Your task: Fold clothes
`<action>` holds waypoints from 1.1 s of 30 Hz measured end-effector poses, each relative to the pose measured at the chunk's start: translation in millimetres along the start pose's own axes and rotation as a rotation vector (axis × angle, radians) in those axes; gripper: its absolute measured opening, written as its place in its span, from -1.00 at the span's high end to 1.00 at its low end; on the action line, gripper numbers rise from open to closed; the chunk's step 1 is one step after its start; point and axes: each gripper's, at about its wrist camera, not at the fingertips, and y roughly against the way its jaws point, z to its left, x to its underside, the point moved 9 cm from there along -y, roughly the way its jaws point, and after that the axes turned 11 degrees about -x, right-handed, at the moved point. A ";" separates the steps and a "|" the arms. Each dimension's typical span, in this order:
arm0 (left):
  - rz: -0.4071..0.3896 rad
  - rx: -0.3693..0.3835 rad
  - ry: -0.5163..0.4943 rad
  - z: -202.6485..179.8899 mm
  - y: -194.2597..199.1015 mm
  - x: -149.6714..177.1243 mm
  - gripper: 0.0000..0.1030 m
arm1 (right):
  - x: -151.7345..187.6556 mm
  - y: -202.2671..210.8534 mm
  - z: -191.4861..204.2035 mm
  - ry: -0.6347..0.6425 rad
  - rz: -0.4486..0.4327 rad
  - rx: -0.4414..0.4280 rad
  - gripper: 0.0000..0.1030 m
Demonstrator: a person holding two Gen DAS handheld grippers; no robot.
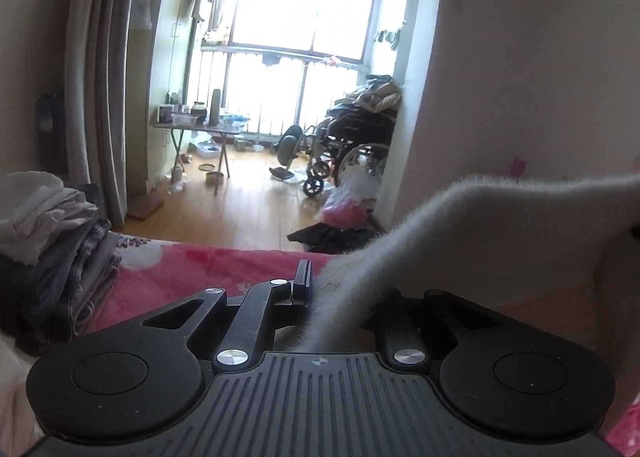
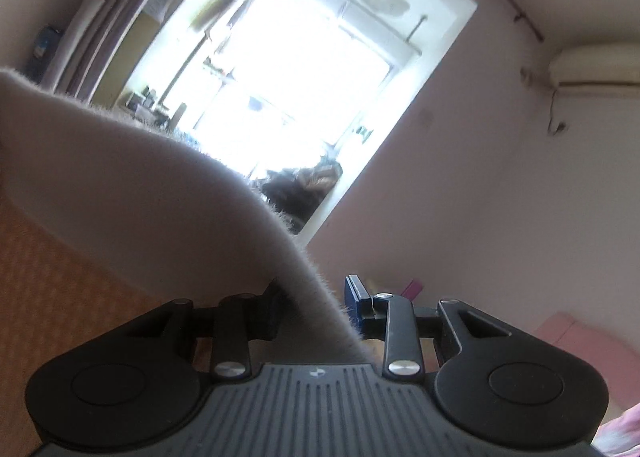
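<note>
One fuzzy pale-grey garment (image 1: pixel 460 225), held up by two grippers. Left gripper (image 1: pixel 340 289) and right gripper (image 2: pixel 316 297) each pinch its edge. Garment stretches sideways between them, above the pink floral bedspread (image 1: pixel 192 265).

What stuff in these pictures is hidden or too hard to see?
- Fuzzy grey garment: both wrist views show only a strip; the frame edges cut off the rest, so its type is unclear.
- Left gripper: its right finger is covered by the garment.
- Right gripper: cloth fills the gap, so the grip is unclear.
- Window: glare hides outside.
- Folded clothes pile: cut by the left edge.
</note>
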 end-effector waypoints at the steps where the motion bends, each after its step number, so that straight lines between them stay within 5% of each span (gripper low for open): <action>1: 0.009 -0.010 -0.004 0.6 -10.5 4.9 0.69 | 6.8 -18.4 1.7 -0.014 0.018 -0.008 0.37; 5: 0.105 -0.073 -0.029 0.8 -65.4 38.5 0.58 | 36.4 -90.2 31.1 -0.084 0.121 -0.057 0.37; 8: 0.194 -0.107 -0.068 5.9 -92.4 73.6 0.22 | 85.7 -154.7 61.9 -0.198 0.276 -0.162 0.27; 10: 0.251 -0.128 -0.094 10.0 -109.4 96.5 0.04 | 120.8 -192.1 84.3 -0.271 0.394 -0.234 -0.20; 13: 0.336 -0.159 -0.133 16.4 -134.1 130.7 -0.07 | 177.5 -217.6 122.9 -0.340 0.565 -0.292 -0.31; 18: 0.283 -0.109 -0.133 12.2 -117.5 118.6 -0.33 | 141.1 -146.7 85.2 -0.447 0.478 -0.365 -0.40; 22: 0.239 -0.029 -0.059 9.7 -96.6 98.8 -0.44 | 124.3 -110.7 44.8 -0.614 0.357 -0.465 -0.88; 28: 0.092 0.000 -0.089 -3.6 -49.9 79.1 -0.45 | 129.7 -42.5 -21.2 -0.871 0.215 -0.527 -0.92; 33: 0.100 0.116 -0.148 -25.9 -0.7 86.3 -0.46 | 208.2 32.2 -49.8 -0.992 0.375 -0.450 -0.92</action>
